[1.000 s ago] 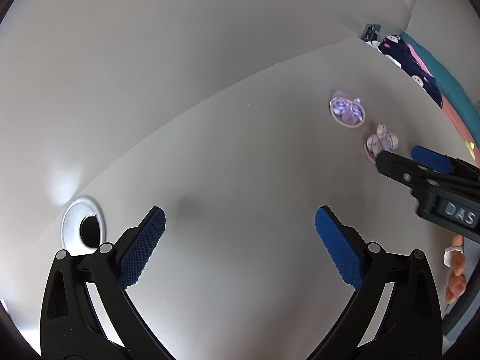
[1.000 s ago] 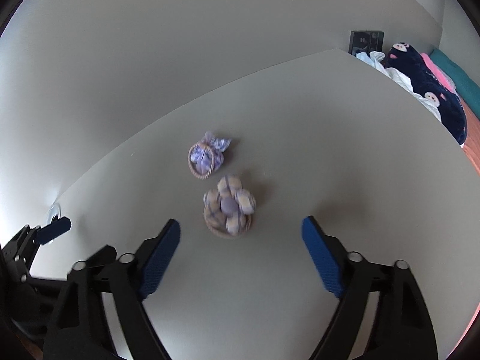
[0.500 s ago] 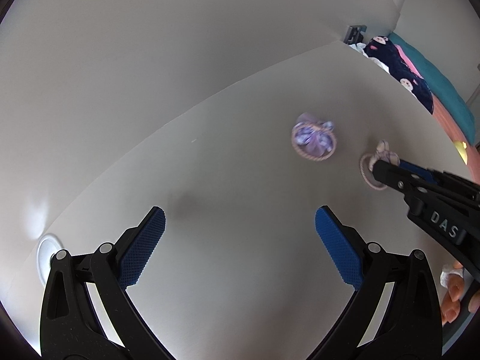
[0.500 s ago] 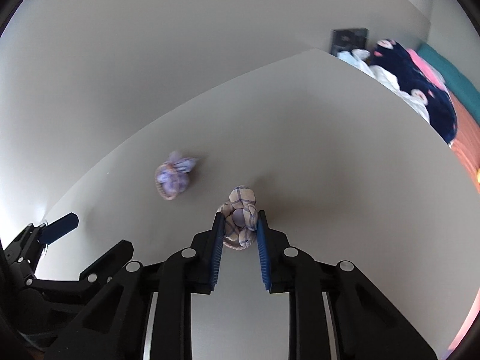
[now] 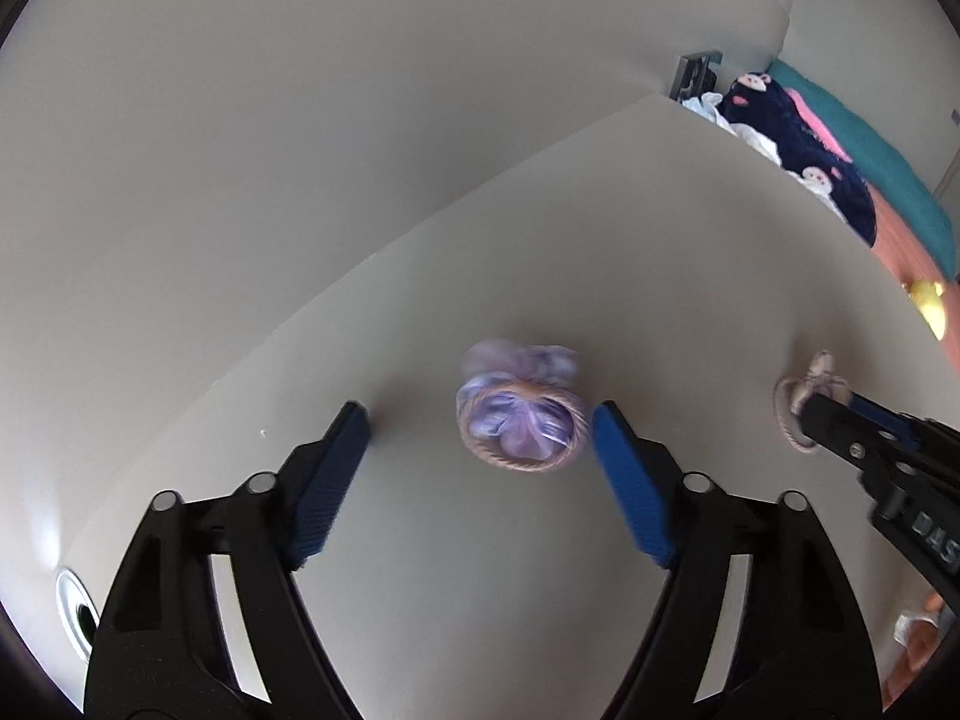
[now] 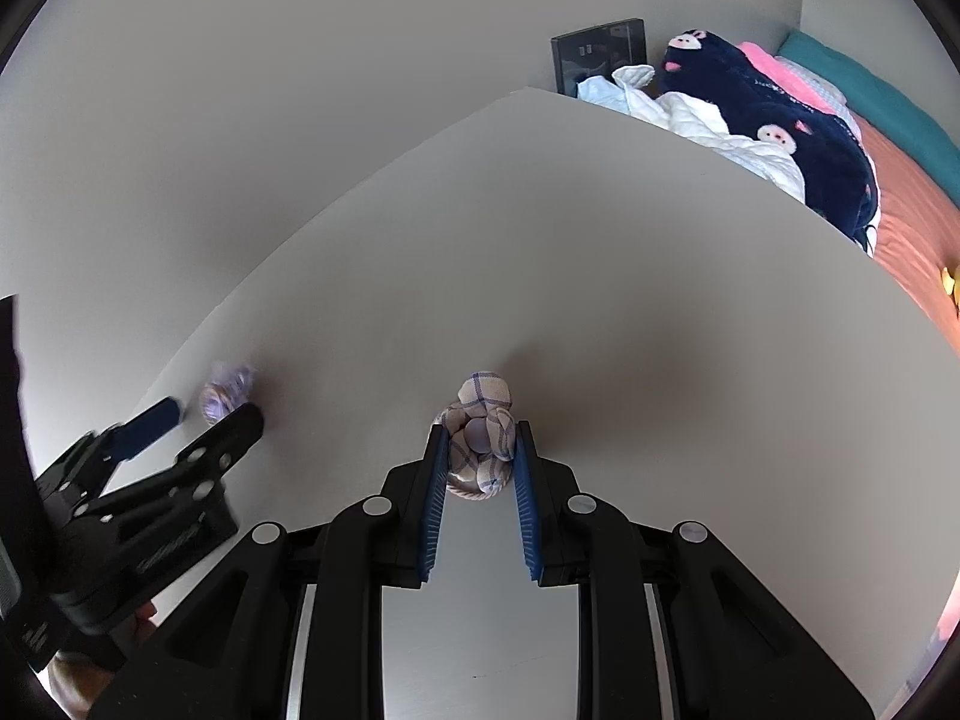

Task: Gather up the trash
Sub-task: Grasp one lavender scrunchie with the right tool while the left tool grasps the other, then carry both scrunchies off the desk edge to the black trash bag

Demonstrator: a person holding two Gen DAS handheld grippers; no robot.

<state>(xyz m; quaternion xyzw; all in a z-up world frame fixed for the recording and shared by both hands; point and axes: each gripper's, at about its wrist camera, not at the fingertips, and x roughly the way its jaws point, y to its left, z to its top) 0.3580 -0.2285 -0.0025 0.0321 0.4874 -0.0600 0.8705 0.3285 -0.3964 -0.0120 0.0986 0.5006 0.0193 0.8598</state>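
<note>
Two small cloth bundles on pale desk (image 5: 690,252), each tied inside a rope ring. Purple bundle (image 5: 519,420) lying flat between fingers of left gripper (image 5: 480,441), closer to right-hand blue pad (image 5: 627,480), apart from left-hand one; blurred in left wrist view. Left fingers half spread, just been closing, not pressing on bundle. Checked beige bundle (image 6: 480,438) clamped between narrow fingers of right gripper (image 6: 480,450), blue pads (image 6: 435,498) tight against both its sides, bottom of bundle at desk surface; cannot tell whether lifted. In left wrist view, right gripper (image 5: 840,420) at far right with checked bundle (image 5: 804,402) at its tips, well apart from purple one. In right wrist view, left gripper (image 6: 180,420) at lower left beside purple bundle (image 6: 225,390). Round metal grommet (image 5: 75,609) in desk near left corner. Beyond desk's far edge: bed (image 6: 918,204) with dark patterned blanket (image 6: 798,138), white cloth (image 6: 690,114), teal pillow (image 6: 870,96). Black wall socket (image 6: 600,54) above desk corner.
</note>
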